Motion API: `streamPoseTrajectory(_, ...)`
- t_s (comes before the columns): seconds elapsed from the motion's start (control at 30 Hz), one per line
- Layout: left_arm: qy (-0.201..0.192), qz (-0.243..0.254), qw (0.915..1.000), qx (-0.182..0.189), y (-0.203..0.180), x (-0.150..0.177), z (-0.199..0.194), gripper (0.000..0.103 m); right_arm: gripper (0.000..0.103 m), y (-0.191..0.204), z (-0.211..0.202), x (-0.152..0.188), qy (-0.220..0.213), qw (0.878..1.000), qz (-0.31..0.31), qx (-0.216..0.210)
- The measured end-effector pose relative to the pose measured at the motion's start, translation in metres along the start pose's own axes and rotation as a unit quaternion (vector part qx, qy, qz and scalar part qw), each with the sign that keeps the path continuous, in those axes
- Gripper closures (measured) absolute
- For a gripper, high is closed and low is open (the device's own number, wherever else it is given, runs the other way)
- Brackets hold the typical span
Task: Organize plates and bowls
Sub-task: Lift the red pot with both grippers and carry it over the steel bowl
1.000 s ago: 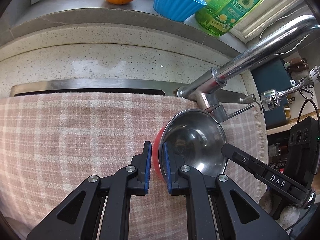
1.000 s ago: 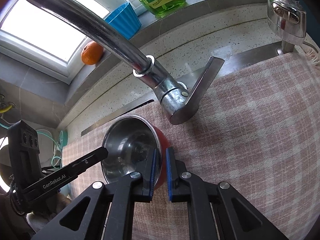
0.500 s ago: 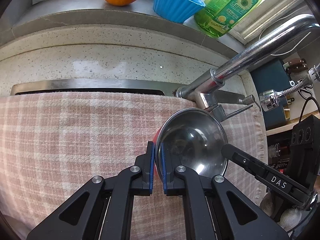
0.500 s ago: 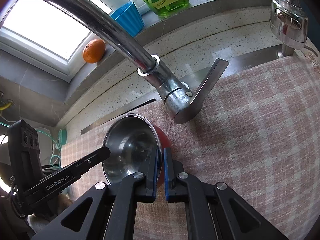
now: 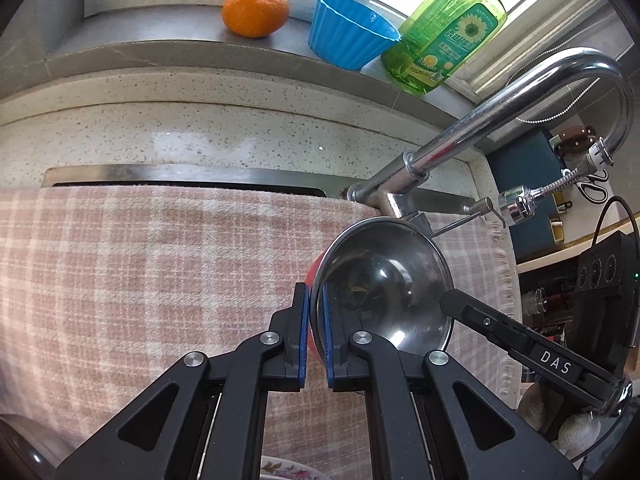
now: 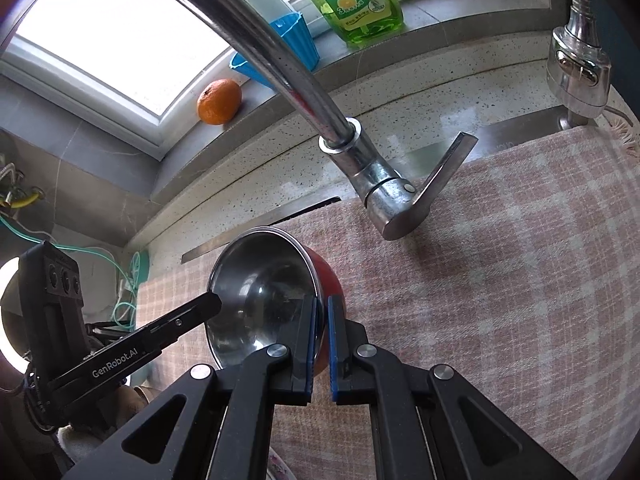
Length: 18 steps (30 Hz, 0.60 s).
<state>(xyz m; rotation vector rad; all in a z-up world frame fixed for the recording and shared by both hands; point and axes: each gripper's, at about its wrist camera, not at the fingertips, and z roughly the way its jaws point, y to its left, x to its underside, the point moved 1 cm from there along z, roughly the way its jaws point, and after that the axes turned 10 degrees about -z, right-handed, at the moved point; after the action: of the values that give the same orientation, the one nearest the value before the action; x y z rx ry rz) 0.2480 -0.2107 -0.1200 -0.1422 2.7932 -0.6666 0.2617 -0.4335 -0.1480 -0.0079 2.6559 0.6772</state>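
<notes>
A steel bowl [image 5: 384, 276] with a red outside hangs tilted just above the pink plaid cloth [image 5: 140, 272]. My left gripper [image 5: 313, 304] is shut on its left rim, one pad inside and one on the red wall. My right gripper [image 6: 323, 312] is shut on the opposite rim of the same bowl [image 6: 260, 280]. In the left wrist view one black finger [image 5: 500, 328] of the right gripper reaches in over the far rim. The right wrist view likewise shows a finger [image 6: 160, 332] of the left gripper.
A chrome faucet [image 5: 500, 120] arches close above and behind the bowl, its lever [image 6: 440, 176] beside it. On the sill stand an orange [image 5: 256, 10], a blue cup [image 5: 348, 32] and a green soap bottle [image 5: 452, 32]. A floral plate edge [image 5: 280, 472] shows below.
Both grippers closed the last gap onto the bowl's rim. Both then rose with the bowl, so more of the sill and faucet arch shows now.
</notes>
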Motion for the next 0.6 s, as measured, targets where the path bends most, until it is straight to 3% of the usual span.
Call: streamPoseTrajectory(0.6, -0.034, -0.023, 0.9992, 0.003, 0.038, 0.023, -0.059, 0.098, 0.098, 0.062, -0.013, 0.019, 0.001, 0.999, -0.037, -0.022)
